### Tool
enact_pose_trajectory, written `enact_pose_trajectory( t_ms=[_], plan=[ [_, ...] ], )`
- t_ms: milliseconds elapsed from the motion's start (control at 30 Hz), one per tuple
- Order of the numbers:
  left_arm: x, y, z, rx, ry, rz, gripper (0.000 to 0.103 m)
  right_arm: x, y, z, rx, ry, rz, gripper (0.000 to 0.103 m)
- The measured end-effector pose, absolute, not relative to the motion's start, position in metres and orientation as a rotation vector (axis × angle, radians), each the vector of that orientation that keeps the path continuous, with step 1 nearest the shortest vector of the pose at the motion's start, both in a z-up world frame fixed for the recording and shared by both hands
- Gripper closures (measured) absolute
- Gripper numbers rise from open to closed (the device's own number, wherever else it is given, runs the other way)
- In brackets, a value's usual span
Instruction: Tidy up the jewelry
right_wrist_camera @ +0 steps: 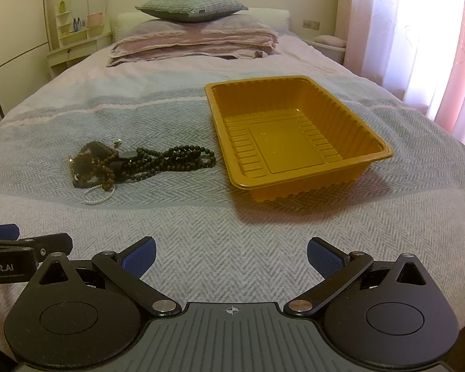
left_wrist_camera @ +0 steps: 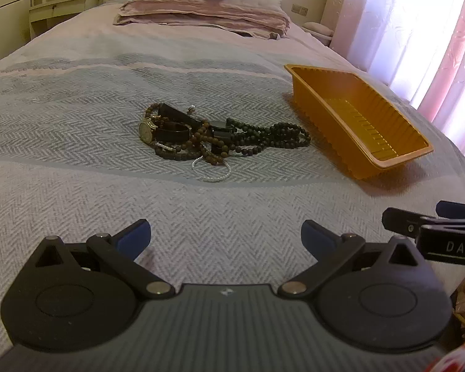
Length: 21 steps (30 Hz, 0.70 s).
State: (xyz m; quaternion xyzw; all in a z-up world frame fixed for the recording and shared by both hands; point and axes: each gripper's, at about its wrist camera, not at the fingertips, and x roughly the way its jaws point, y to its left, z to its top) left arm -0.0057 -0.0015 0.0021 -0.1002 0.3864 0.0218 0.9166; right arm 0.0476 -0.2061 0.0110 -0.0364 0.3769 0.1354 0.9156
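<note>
A tangled pile of jewelry (left_wrist_camera: 214,138) lies on the grey herringbone bedspread: a gold watch (left_wrist_camera: 146,131), brown and black bead strands (left_wrist_camera: 269,138), and a white pearl bracelet (left_wrist_camera: 212,170). The pile also shows in the right wrist view (right_wrist_camera: 133,167). An empty orange plastic tray (left_wrist_camera: 384,152) sits to its right, and shows in the right wrist view (right_wrist_camera: 369,138). My left gripper (left_wrist_camera: 225,237) is open and empty, short of the pile. My right gripper (right_wrist_camera: 231,255) is open and empty, short of the tray.
Folded pink bedding (right_wrist_camera: 195,43) and a grey pillow (right_wrist_camera: 190,7) lie at the head of the bed. A small shelf unit (right_wrist_camera: 77,37) stands at the back left. Pink curtains (right_wrist_camera: 418,31) hang along the right side.
</note>
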Motion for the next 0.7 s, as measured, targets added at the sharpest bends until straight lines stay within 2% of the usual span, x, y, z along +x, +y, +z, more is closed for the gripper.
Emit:
enact_pose_trajectory(
  t_ms=[700],
  plan=[
    [-0.0052, -0.0014, -0.0006, -0.21, 0.799, 0.045, 0.001, 0.0487, -0.206, 0.0121, -0.073, 0.773, 0.279, 0.0]
  ],
)
